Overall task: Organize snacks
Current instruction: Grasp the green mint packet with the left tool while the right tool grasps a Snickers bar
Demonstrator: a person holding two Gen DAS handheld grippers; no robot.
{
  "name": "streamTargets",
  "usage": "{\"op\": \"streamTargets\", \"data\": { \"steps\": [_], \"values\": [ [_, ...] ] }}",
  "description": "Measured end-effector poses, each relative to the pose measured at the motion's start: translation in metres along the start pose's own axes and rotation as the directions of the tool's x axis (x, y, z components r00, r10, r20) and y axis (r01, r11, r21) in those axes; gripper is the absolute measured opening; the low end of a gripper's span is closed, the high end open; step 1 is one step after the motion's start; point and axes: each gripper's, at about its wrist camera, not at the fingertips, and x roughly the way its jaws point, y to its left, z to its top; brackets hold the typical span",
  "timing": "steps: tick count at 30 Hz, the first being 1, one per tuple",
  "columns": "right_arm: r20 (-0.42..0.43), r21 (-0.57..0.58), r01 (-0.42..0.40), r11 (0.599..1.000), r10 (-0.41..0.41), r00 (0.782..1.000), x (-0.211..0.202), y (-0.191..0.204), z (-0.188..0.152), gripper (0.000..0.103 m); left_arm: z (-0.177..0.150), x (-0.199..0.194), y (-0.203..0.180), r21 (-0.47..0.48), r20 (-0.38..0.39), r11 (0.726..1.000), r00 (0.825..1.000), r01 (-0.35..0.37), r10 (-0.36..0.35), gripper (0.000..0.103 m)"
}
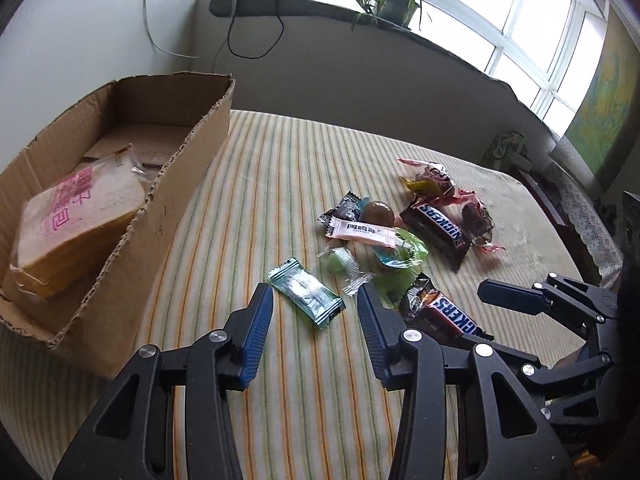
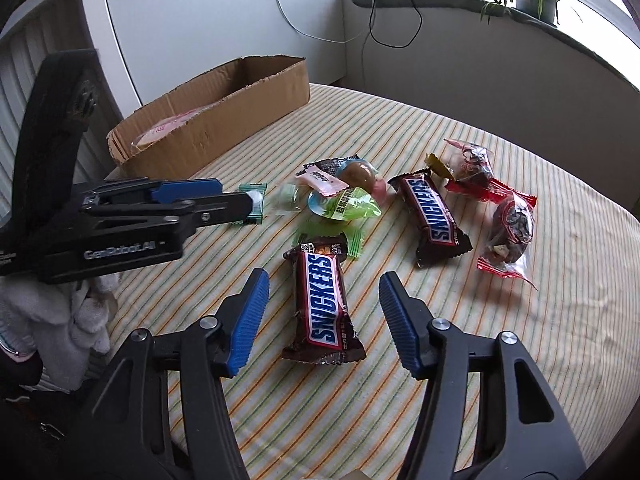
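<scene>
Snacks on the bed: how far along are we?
Done: only the bagged bread sits in the cardboard box. In hand: nothing; the left hand-held gripper is open around a teal candy, the right hand-held gripper open around a Snickers bar. Left: the whole pile.

Striped cloth [image 1: 304, 400] covers the table. Potted plant [image 1: 394, 2] and black cable [image 1: 256, 36] occupy the windowsill [image 1: 440, 46].

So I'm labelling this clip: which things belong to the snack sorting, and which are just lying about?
Job: cardboard box, bagged bread, two Snickers bars, teal candy, jelly cup, red packets.
Lying about: potted plant, cables.
</scene>
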Motion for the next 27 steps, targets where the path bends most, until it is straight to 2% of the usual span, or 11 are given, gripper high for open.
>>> {"op": "streamTargets", "data": {
  "steps": [6,13,19,26,27],
  "values": [
    [0.013,0.007,-0.007,1.000,0.007,1.000,-0.001,-0.005,-0.002,0.059,0.003,0.014,-0.002,0.027,-0.041,0.999,0.999,-0.031,0.032,0.042],
    [0.010,0.028,-0.011,1.000,0.010,1.000,0.001,-0.014,-0.004,0.056,0.004,0.022,-0.012,0.106,-0.040,0.991,0.995,-0.086,0.090,0.038],
    [-0.003,0.010,-0.012,1.000,0.012,1.000,0.006,-0.008,-0.006,0.055,0.005,0.025,-0.014,0.147,-0.034,0.984,0.993,-0.104,0.110,0.023],
    [-0.026,-0.019,-0.006,1.000,0.005,1.000,0.015,-0.004,-0.007,0.042,0.005,0.024,-0.015,0.157,-0.030,0.983,0.994,-0.098,0.104,0.020],
    [-0.027,-0.025,-0.004,1.000,0.003,1.000,0.015,-0.003,-0.007,0.037,0.004,0.024,-0.014,0.157,-0.030,0.983,0.994,-0.095,0.101,0.020]
  ]
}}
